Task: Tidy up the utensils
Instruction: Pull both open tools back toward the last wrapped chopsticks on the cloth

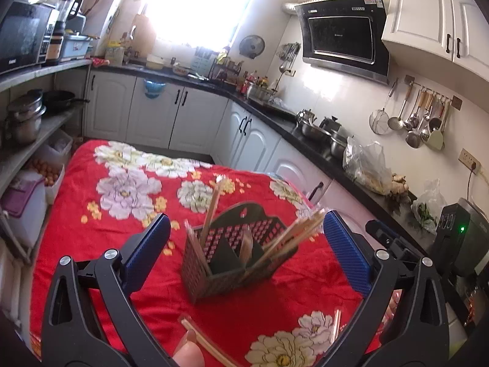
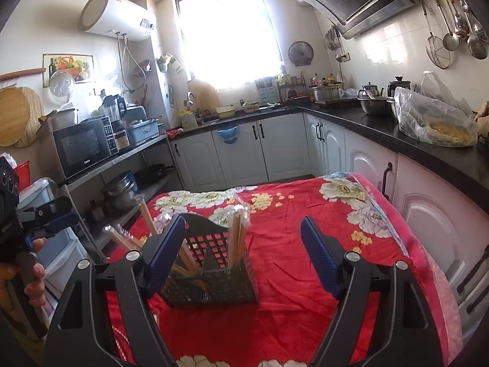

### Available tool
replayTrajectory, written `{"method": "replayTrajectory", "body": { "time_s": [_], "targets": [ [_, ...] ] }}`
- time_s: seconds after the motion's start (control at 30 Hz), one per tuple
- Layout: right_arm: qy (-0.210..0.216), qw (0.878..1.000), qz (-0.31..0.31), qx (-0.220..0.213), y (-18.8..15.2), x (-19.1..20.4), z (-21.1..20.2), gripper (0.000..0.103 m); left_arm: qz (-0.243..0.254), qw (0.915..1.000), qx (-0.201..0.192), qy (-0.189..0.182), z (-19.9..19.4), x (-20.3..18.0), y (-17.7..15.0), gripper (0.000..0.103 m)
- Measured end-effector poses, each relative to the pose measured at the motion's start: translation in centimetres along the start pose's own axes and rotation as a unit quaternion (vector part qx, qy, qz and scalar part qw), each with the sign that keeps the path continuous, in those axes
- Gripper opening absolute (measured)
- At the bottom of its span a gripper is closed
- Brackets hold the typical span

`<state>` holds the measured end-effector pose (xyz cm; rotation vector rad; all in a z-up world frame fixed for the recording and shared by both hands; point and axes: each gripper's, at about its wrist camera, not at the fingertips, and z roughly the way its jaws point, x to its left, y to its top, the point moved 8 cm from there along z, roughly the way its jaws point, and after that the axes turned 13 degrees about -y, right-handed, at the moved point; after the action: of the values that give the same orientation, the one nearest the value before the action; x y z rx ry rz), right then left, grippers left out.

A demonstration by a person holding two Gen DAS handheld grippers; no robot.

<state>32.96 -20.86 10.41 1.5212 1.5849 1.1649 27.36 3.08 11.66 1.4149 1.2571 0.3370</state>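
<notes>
red floral cloth (image 1: 122, 238) (chopstick caddy (image 1: 220, 263))

Utensil caddy (image 1: 235, 257) stands on tablecloth (image 1: 101, 232), near table's near edge. Wrapped chopsticks (image 1: 214, 206) stand in its compartments, leaning outward. Two more wrapped chopsticks (image 1: 207, 344) lie on the cloth nearer than the caddy. Counter (image 1: 308, 140) runs along the right and far sides.
</notes>
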Motion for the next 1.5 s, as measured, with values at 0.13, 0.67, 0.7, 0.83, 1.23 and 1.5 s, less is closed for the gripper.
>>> {"method": "replayTrajectory", "body": {
  "time_s": [0.13,0.67,0.7,0.83,1.23,1.5],
  "targets": [
    [0.001,1.0,-0.002,0.003,-0.7,-0.1,-0.9,0.079,-0.006,1.0,0.008,0.0,-0.1,-0.2,-1.4,0.092],
    [0.014,0.999,-0.018,0.047,-6.0,0.5,-2.5,0.084,-0.053,0.9972,0.053,0.008,0.6,1.2,-8.3,0.092],
    [0.016,0.998,-0.018,0.052,-6.6,0.5,-2.6,0.084,-0.056,0.9968,0.057,0.008,0.7,1.3,-8.8,0.092],
    [0.019,0.997,-0.021,0.071,-8.4,0.8,-2.3,0.084,-0.068,0.9949,0.074,0.012,1.2,1.9,-10.7,0.092],
    [0.011,0.993,-0.023,0.118,-12.2,0.0,-1.7,0.084,-0.079,0.989,0.122,0.026,3.3,2.8,-15.1,0.092],
    [-0.002,0.989,-0.022,0.148,-14.3,-1.1,-1.3,0.085,-0.084,0.9842,0.154,0.027,4.5,3.0,-17.4,0.092]
  ]
}}
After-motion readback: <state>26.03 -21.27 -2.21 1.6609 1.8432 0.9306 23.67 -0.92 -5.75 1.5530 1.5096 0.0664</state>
